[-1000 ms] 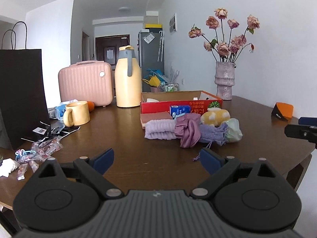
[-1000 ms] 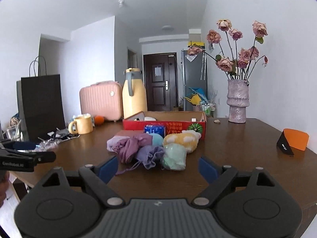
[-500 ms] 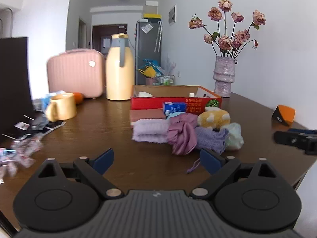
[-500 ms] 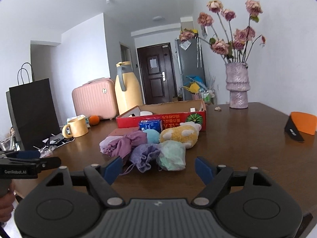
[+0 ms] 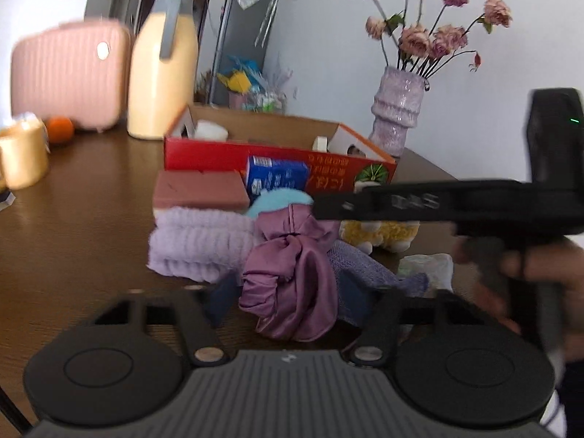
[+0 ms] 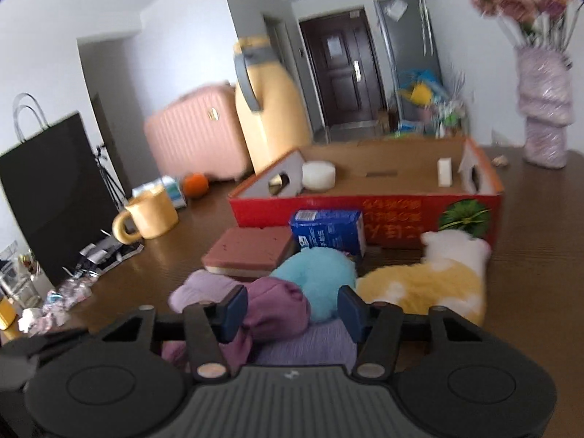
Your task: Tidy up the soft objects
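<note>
A pile of soft things lies on the brown table before a red cardboard box (image 5: 277, 153) (image 6: 365, 208). My left gripper (image 5: 290, 301) is closing around a purple satin cloth (image 5: 292, 284); its pads stand just off the fabric. A lavender towel roll (image 5: 197, 244) lies to the left, a lavender pouch (image 5: 365, 270) to the right. My right gripper (image 6: 292, 308) is closing over the purple cloth (image 6: 277, 310) and a turquoise plush (image 6: 317, 281), with a yellow-white plush (image 6: 430, 284) beside it. A hand (image 5: 529, 266) holds that tool at the right of the left wrist view.
A blue carton (image 6: 325, 231) and a pink-brown block (image 6: 252, 252) lie against the box. Behind stand a yellow jug (image 5: 164, 73), a pink case (image 5: 69, 73), a mug (image 6: 149, 215), an orange (image 6: 195, 184), a vase of flowers (image 5: 398, 109) and a black paper bag (image 6: 51, 189).
Both grippers have pushed forward to the pile and their jaws have narrowed around it. The right tool and its hand now cross the right side of the left wrist view.
</note>
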